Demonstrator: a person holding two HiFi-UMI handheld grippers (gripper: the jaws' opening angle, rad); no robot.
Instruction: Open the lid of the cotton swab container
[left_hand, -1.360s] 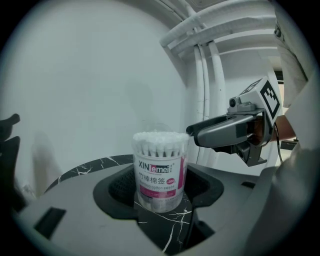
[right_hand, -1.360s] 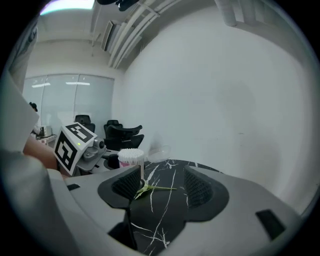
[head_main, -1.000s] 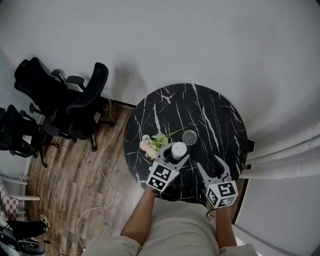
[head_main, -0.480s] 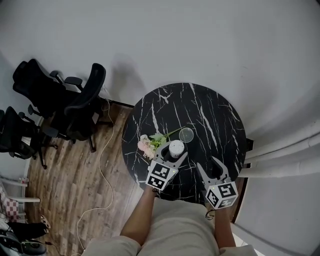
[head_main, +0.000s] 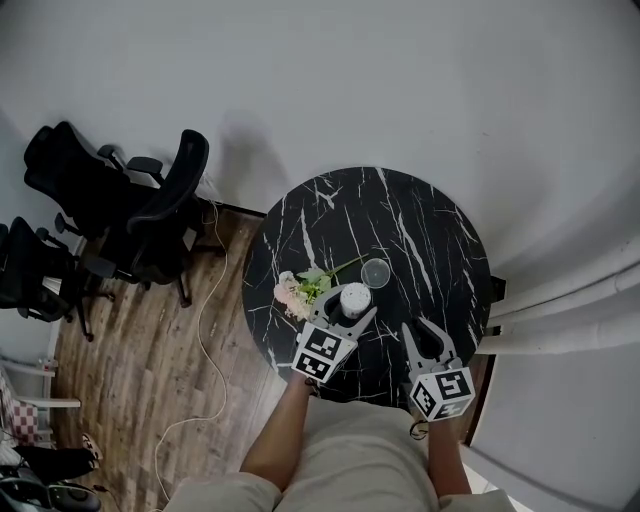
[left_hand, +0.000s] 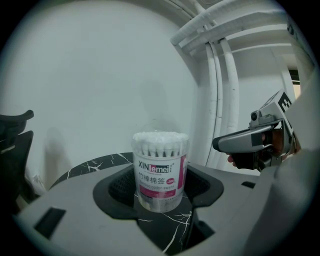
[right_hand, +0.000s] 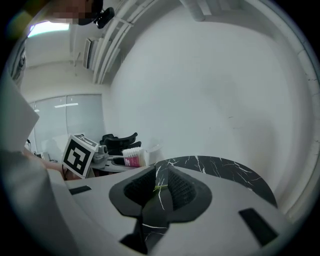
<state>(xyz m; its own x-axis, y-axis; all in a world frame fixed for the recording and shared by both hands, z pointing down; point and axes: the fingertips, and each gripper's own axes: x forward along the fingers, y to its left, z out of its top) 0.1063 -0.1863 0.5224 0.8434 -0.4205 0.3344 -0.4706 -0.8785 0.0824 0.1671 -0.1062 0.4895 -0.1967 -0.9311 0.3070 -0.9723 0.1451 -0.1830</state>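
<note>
Jaws of the left gripper (left_hand: 160, 187) stand partway apart, their black pads closed on the two sides of a clear cotton swab container (left_hand: 160, 170). The container is upright between them, with a white and pink label and the white swab tips showing at its top. Its lid (head_main: 377, 272), a clear round cap, is off and lies flat on the table just past the container, ahead of the left jaws and apart from them.

The right gripper (right_hand: 161, 184) is to the right of the left one, well apart from the container. Its jaws are closing, only a narrow gap is left between the pads, and nothing is in that gap; black marble shows through it. From the right gripper view, the container and the lid sit ahead and to the left of these jaws.

Both grippers reach over the near edge of a round black marble table (head_main: 400, 215) with white veins. Artificial flowers (head_main: 298, 290), pale pink with green leaves and stem, lie just left of the left jaws. Farther left, off the table, black office chairs (head_main: 160, 215) stand on a wood floor (head_main: 130, 340), where a white cable (head_main: 205, 330) trails. A plain white wall (head_main: 400, 80) rises beyond the table.
</note>
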